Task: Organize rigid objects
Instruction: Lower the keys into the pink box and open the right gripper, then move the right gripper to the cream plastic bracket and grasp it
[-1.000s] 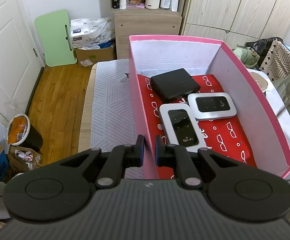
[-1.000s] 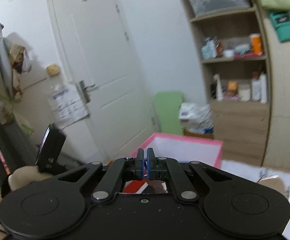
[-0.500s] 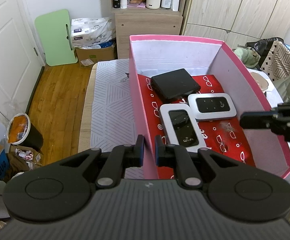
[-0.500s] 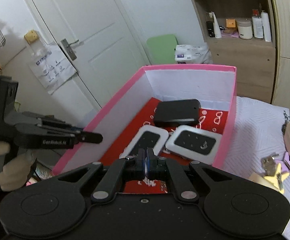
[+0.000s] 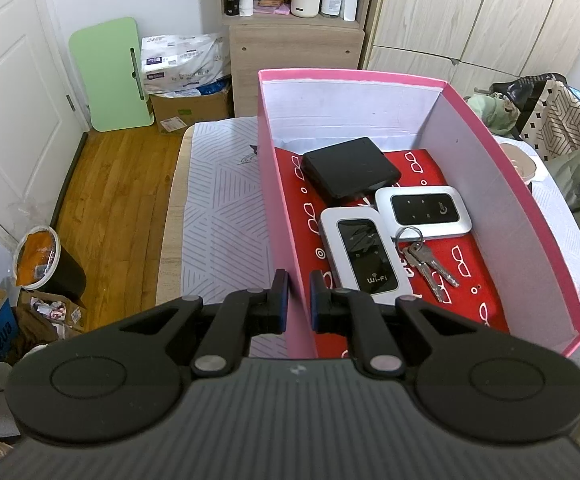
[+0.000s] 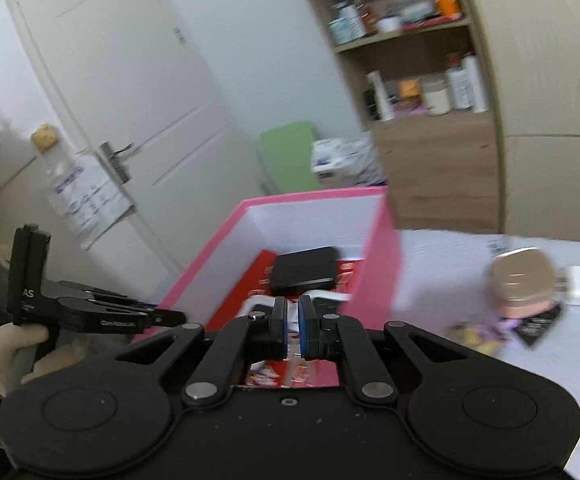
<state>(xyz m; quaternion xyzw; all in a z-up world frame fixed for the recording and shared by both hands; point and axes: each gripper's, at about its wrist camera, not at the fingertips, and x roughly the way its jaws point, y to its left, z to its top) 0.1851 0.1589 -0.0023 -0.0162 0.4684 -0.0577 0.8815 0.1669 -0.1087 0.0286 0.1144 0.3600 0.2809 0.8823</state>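
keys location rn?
In the left wrist view, the bunch of keys lies on the red lining inside the pink box, right of the Wi-Fi router, with its ring touching the silver router.

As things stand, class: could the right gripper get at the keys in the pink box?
Probably yes. The keys lie uncovered on the red lining, the pink box has no lid, and the right gripper, shut and empty, hangs just over its near edge.

white door (image 5: 5, 92) | wood floor (image 5: 117, 188) | wardrobe (image 5: 490, 12) | shelf unit (image 5: 294, 32)
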